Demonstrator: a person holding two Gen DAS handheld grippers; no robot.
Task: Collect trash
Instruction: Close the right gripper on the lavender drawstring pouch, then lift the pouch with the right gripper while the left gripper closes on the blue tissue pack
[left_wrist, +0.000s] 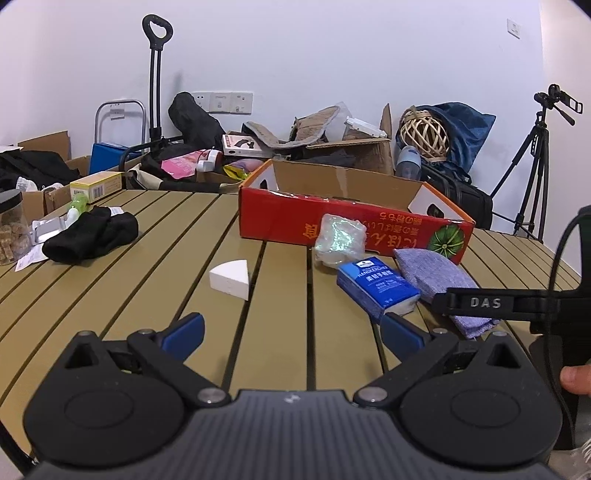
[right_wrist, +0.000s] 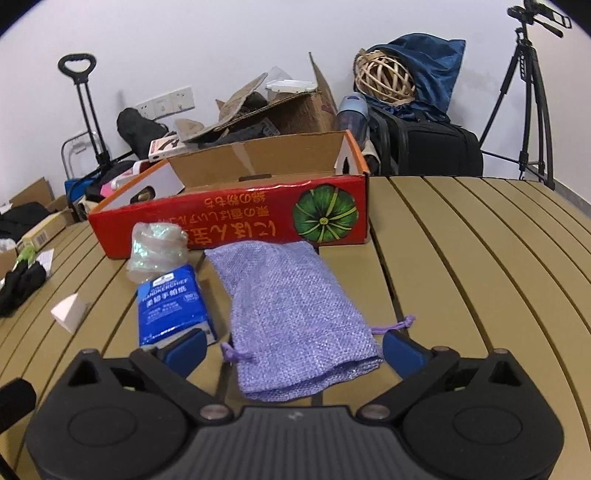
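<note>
The right hand-held gripper (right_wrist: 291, 347) has its jaws spread wide, and the near end of the purple woven pouch (right_wrist: 291, 314) lies flat between them, not yet pinched; I judge this is the piece to be collected first. Just to its left lie the blue tissue pack (right_wrist: 173, 306) and a crumpled plastic wrap (right_wrist: 157, 247). Straight beyond the pouch stands the open red cardboard box (right_wrist: 236, 218), probably placed there to receive the trash.

The left hand-held gripper (left_wrist: 291, 332) is also spread and holds nothing; a white foam wedge (left_wrist: 229, 278) lies ahead of it, slightly left.

The tabletop (right_wrist: 461, 258) is made of tan slats. Behind it, boxes, bags and a tripod (right_wrist: 528, 92) stand against a white wall.
</note>
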